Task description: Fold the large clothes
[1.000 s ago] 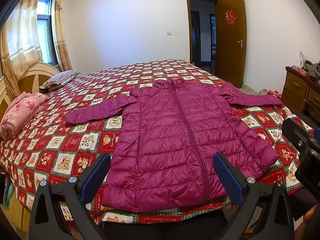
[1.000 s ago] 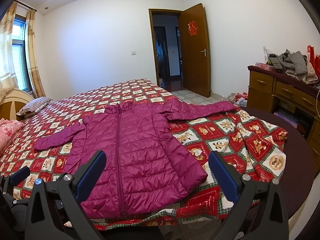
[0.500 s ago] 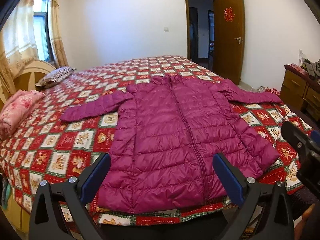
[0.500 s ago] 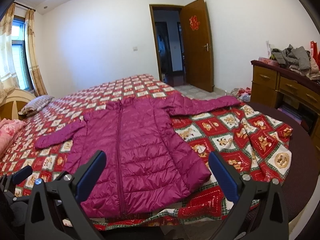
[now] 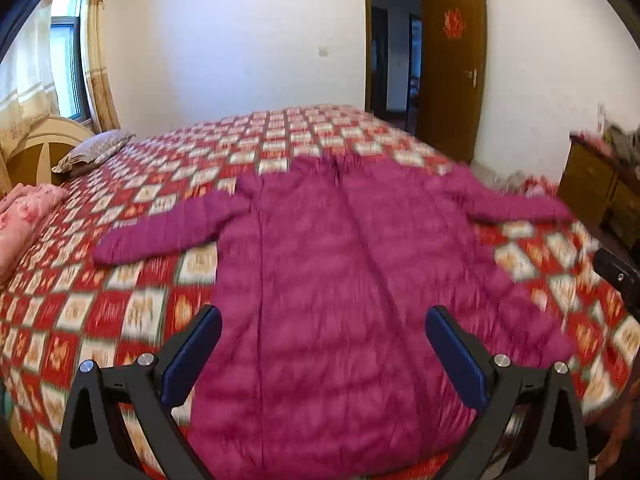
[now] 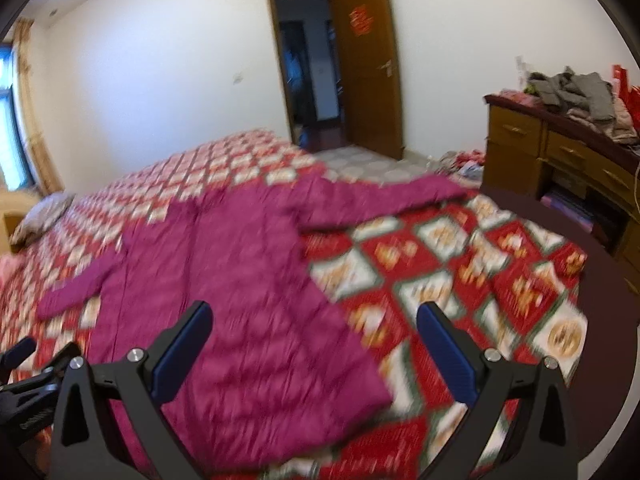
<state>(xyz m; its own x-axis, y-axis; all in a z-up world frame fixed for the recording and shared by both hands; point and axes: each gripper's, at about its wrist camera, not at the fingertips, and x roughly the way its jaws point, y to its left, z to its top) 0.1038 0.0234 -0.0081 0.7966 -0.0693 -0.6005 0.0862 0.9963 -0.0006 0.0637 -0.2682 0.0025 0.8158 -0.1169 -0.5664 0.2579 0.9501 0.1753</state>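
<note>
A magenta quilted puffer jacket [image 5: 340, 280] lies flat and front up on the bed, sleeves spread to both sides, hem toward me. It also shows in the right wrist view [image 6: 240, 280]. My left gripper [image 5: 323, 344] is open and empty, above the jacket's lower part. My right gripper [image 6: 314, 340] is open and empty, above the jacket's right hem corner and the bedspread. Both views are motion-blurred.
The bed has a red patterned bedspread [image 5: 120, 280], also seen in the right wrist view [image 6: 460, 272]. A striped pillow [image 5: 94, 152] and pink bedding [image 5: 24, 216] lie at the left. A wooden dresser [image 6: 560, 160] with piled clothes stands right. An open door [image 6: 368, 64] is behind.
Both grippers have moved forward and lower over the bed, so the jacket fills more of each view. Both stay open. The jacket has not moved.
</note>
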